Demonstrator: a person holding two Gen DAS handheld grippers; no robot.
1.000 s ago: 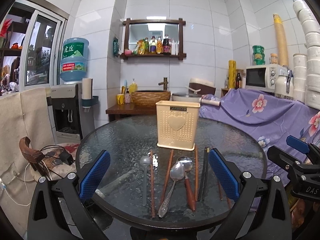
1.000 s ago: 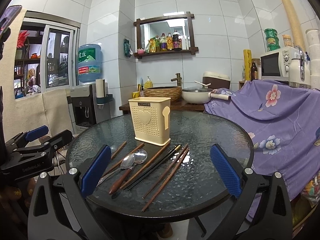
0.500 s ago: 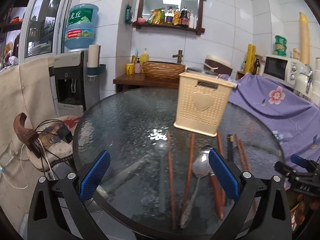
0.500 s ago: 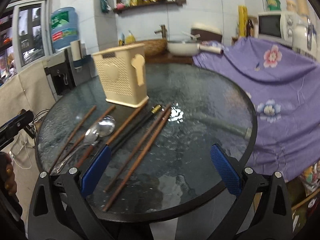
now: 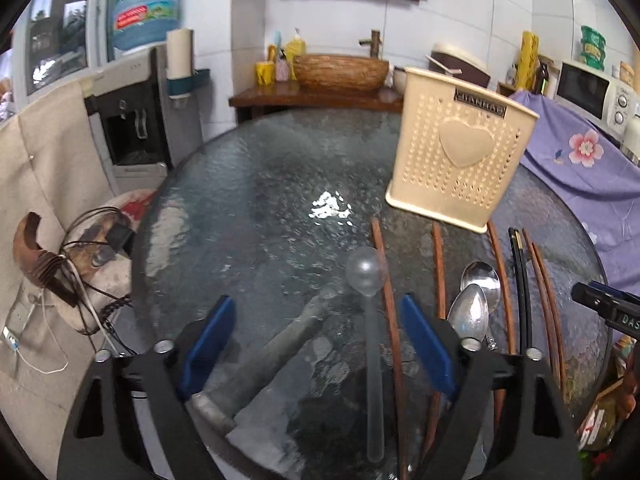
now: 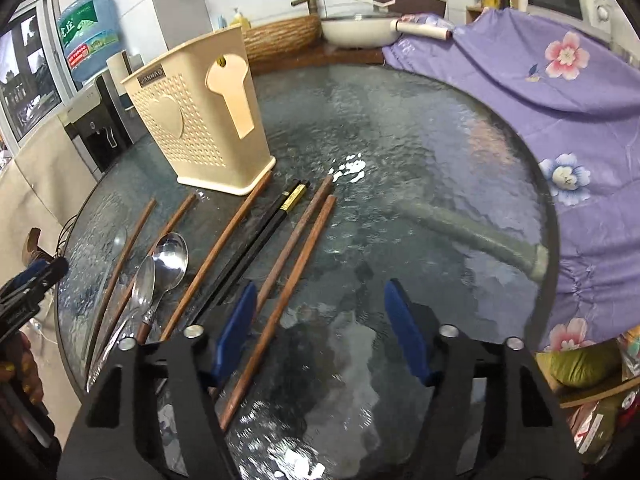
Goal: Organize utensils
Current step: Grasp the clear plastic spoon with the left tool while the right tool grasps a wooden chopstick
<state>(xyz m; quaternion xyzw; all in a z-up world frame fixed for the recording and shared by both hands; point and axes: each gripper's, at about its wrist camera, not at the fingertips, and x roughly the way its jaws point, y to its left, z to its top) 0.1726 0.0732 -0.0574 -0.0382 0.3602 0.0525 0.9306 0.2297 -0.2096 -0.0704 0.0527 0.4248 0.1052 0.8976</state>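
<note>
Both grippers over the glass table [image 5: 248, 200], jaws closing, nothing grasped.
Left gripper [image 5: 316, 350] frames the clear spoon [image 5: 366, 276] low in its frame without pressing it; right gripper [image 6: 320, 332] has a brown chopstick [image 6: 296, 280] beside its left finger. Cream holder [image 6: 200, 120] stands upper left; metal spoons [image 6: 160, 272] lie lower left.

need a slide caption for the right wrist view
Right tongs, closing on nothing, above wooden chopsticks and spoons beside a cream utensil holder.
</note>
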